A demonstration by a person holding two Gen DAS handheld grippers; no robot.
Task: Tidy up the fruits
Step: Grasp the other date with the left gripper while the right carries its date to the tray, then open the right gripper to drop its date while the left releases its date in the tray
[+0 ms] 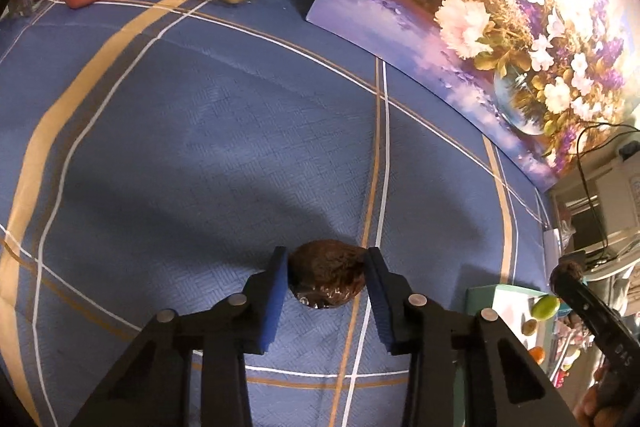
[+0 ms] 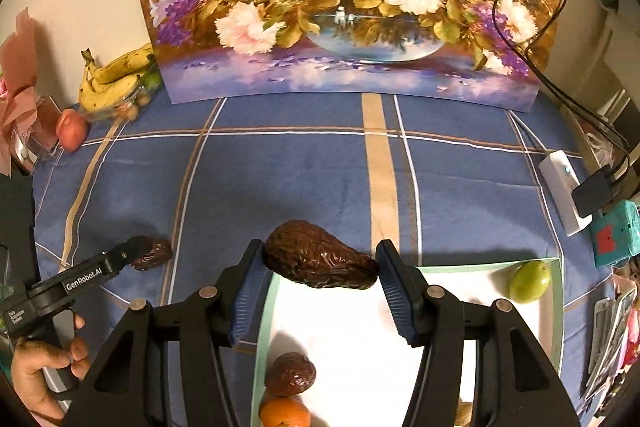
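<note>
Both grippers, left [image 1: 326, 277] and right [image 2: 320, 267], clamped 1 wrinkled date [image 1: 326, 275] each (light, soft, slick-skinned), gripped best across the middle.

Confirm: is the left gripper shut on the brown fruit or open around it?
Shut on it. The left gripper has both blue pads against the wrinkled brown fruit, above the blue cloth.

In the right wrist view, the black body of the left gripper [image 2: 138, 259] carries the white brand "GenRobot.AI", and its handle bears small white lettering too blurred to read. In the left wrist view, the right gripper [image 1: 566, 273] shows "DAS" embossed on its black body
</note>
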